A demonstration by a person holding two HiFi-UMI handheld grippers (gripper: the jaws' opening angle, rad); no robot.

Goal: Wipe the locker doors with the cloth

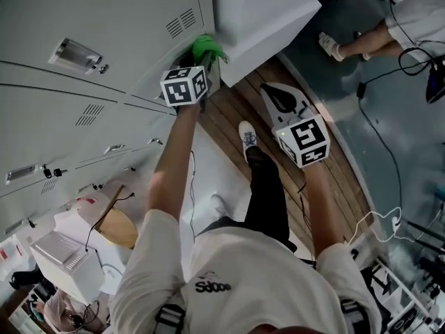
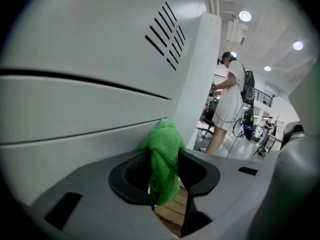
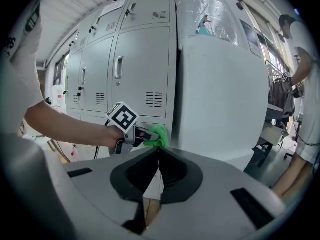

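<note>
Pinching green knit cloth (image 2: 165,151) in left gripper (image 2: 166,186) at grey metal locker door (image 2: 75,119), right gripper (image 3: 158,151) pressed together, empty, away from door, risking cloth pull-out through snagging on door seam (image 2: 90,81).

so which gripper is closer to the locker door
Left. The left gripper holds the green cloth right up against the locker door; the right gripper, shut and empty, hangs back from it over the wooden floor.

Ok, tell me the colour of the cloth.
The cloth is bright green, clearest in the left gripper view.
</note>
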